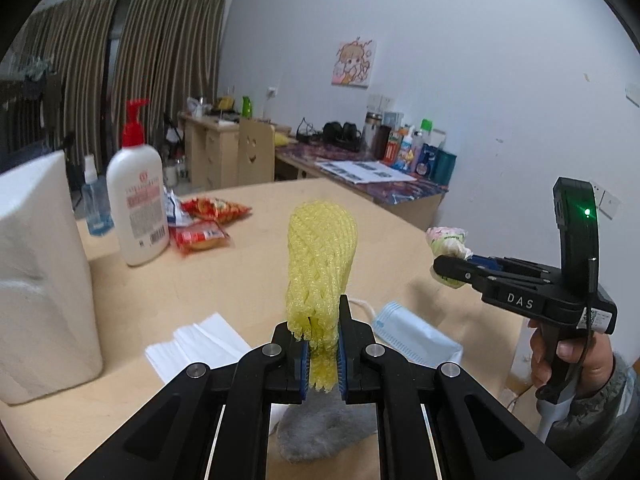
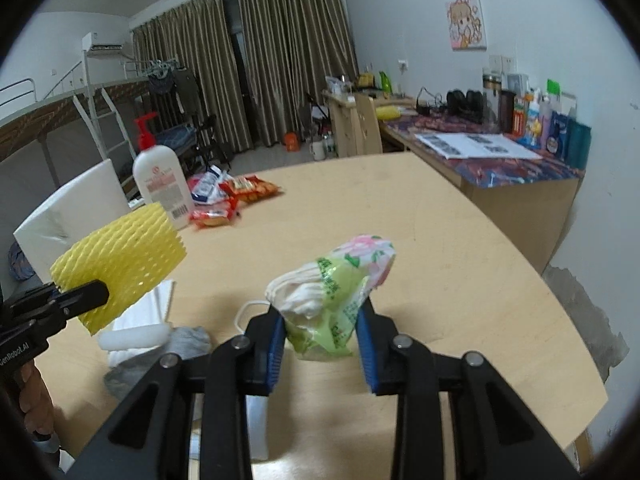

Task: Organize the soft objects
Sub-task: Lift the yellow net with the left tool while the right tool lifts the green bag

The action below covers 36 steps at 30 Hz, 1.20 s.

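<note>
Foam net (image 1: 320, 264), yellow and springy, stands up from the left gripper (image 1: 323, 354), whose jaws are clenched tight on its lower end; the net's mesh is squashed flat where the blue pads bite. Gripped at the end like this, it rises clear of the counter (image 1: 248, 280) and likely will not drag when carried.

The right gripper (image 2: 322, 330) holds a tissue pack (image 2: 336, 292), green and pink plastic with white tissue bulging from one side. Its jaws are grasping the pack around the middle, pads pressing the soft wrapper from both sides. The pack too is off the counter. Both hands appear to be carrying their items together toward some sorting spot, though which one cannot be told.

Below, on the counter, lie more soft things: a blue face mask (image 1: 416, 334), a grey sock (image 1: 324, 436) just under the left gripper, and folded white tissues (image 1: 200, 344). To the left stands a large white foam block (image 1: 44, 276), close enough to block a sweep that way. Beyond it are a lotion bottle (image 1: 138, 196) with a red pump, a small spray bottle (image 1: 94, 204) and red snack packets (image 1: 202, 224). The counter's far right part is bare.
</note>
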Each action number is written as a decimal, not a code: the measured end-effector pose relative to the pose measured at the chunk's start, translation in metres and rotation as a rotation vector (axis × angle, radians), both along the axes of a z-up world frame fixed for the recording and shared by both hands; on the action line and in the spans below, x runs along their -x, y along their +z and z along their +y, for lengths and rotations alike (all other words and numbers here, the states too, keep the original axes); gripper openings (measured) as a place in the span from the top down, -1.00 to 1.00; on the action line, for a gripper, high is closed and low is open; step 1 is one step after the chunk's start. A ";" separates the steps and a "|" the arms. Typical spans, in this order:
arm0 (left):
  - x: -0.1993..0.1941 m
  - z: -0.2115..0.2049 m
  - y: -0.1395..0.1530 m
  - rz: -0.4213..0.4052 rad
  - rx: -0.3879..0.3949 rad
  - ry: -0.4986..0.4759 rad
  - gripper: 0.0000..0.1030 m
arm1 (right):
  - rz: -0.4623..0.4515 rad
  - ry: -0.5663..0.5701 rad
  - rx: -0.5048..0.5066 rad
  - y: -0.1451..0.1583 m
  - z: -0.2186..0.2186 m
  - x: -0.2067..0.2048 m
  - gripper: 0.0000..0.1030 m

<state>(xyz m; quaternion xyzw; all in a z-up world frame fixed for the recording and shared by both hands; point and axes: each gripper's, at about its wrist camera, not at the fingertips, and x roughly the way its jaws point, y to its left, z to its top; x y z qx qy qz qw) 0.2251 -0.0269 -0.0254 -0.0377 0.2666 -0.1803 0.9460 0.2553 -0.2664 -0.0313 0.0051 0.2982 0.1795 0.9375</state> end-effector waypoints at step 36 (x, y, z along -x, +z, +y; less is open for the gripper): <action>0.155 0.017 0.081 -0.310 -0.050 0.128 0.79 | -0.296 0.093 -0.039 0.071 0.020 0.125 0.28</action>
